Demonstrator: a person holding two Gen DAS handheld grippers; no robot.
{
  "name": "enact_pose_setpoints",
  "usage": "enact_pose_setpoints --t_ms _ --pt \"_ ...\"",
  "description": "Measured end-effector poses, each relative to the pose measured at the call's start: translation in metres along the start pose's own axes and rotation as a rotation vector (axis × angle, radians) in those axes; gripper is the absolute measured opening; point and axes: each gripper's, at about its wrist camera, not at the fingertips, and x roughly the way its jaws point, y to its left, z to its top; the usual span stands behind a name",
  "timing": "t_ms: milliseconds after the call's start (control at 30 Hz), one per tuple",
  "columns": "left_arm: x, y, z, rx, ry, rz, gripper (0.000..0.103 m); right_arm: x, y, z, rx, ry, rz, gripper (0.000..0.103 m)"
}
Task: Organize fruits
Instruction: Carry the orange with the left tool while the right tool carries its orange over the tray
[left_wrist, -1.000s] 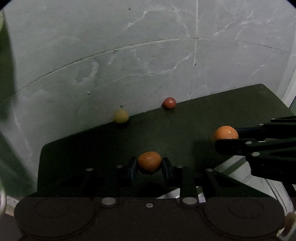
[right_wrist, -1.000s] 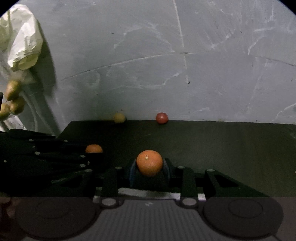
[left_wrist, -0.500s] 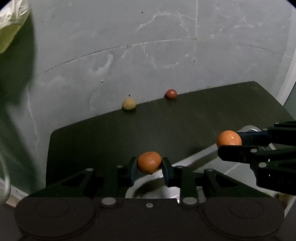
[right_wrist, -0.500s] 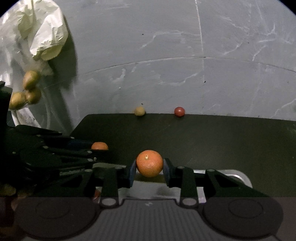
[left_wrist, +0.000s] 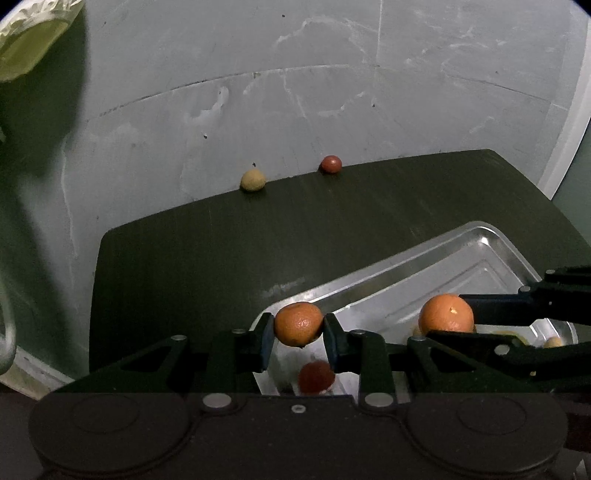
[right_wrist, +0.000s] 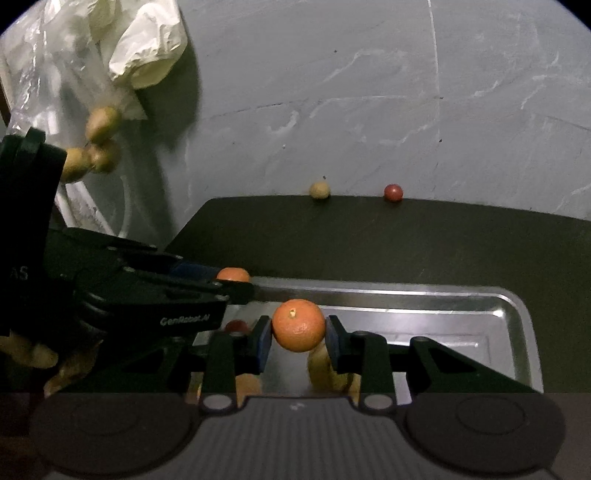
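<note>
Left wrist view, held fruit: an orange mandarin (left_wrist: 298, 324) is clamped between the two pads of the left gripper (left_wrist: 298, 334), lifted clear of the desk and hanging over the near left corner of the metal tray (left_wrist: 491, 240).
Right wrist view, held fruit: a second mandarin (right_wrist: 298, 325) is pinched the same way in the right gripper (right_wrist: 298, 338), poised above the tray's floor (right_wrist: 424, 325), stem scar facing up.
Gripper states: both grippers are clenched on fruit, one mandarin each; neither pair of pads shows a gap.
Gripper to gripper: they sit close side by side over the tray, apart and not touching, as far as I can tell.
Already in the tray: a small red fruit (left_wrist: 316, 376) lies directly under the left gripper's mandarin; some yellowish fruit (right_wrist: 325, 369) lies below the right one, partly hidden by the fingers.
Still out: a pale yellow fruit (left_wrist: 253, 180) and a dark red fruit (left_wrist: 330, 164) rest at the far edge of the desk (left_wrist: 221, 258), against the wall, near each other but apart, well away from the tray.
Progress, as judged: past the middle; two mandarins look ready to be set down, and two fruits at the far edge remain to be fetched.
Off the desk: a plastic bag (right_wrist: 74, 74) with more yellowish fruit hangs past the left edge; whether it belongs to the job cannot be told.
</note>
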Motion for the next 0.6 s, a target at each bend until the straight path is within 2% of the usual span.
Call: enact_pose_setpoints --t_ms 333,600 --pt "-0.011 0.002 -0.015 -0.008 0.007 -0.019 0.030 0.000 0.007 -0.014 0.015 0.027 0.004 0.035" --pt "-0.021 0.008 -0.030 -0.064 0.026 -0.024 0.030 0.003 0.003 -0.024 0.039 0.047 0.010 0.035"
